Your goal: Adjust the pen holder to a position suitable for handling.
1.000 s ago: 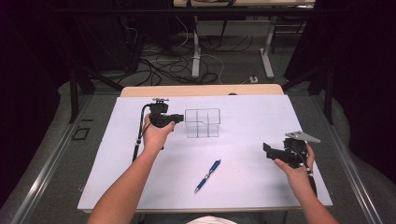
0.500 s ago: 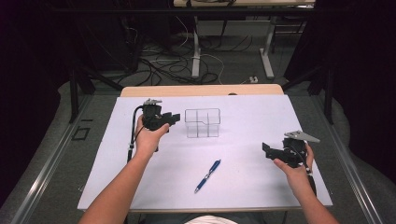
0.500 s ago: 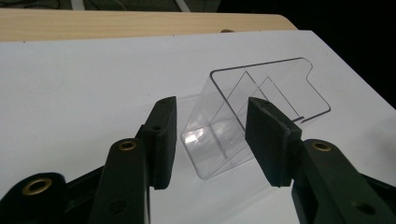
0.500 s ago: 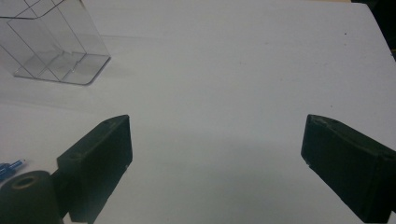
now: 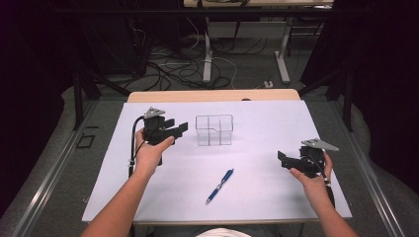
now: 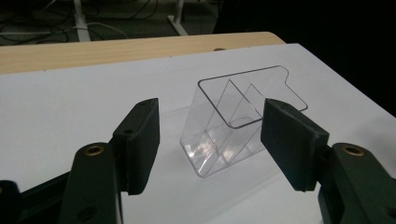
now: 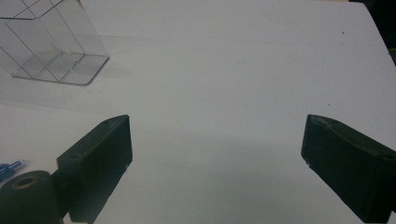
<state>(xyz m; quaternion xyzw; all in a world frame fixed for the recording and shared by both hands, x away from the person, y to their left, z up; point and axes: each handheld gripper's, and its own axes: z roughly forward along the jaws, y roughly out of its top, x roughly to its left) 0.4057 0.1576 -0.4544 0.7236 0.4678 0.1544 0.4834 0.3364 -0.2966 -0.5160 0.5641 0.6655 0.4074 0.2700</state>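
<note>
Your blue pen [image 5: 220,186] lay nearest you, in front of the clear organizer [image 5: 214,130], its long axis slanting toward it. Your right hand-held gripper [image 5: 281,159] stood released, well right of the organizer. Your left hand-held gripper [image 5: 182,129] sat just left of the organizer, jaws having just opened, nothing between them.

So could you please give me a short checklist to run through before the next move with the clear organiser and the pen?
1. Clear plastic divided organiser upright on the white table sheet: ok.
2. Left gripper free of the organiser, jaws just opening, nothing between them: ok.
3. Right gripper open and empty: ok.
4. Blue pen lying free on the sheet, untouched: ok.
5. Organiser compartments empty: ok.
6. Pen cap or tip direction: cannot tell.
</note>
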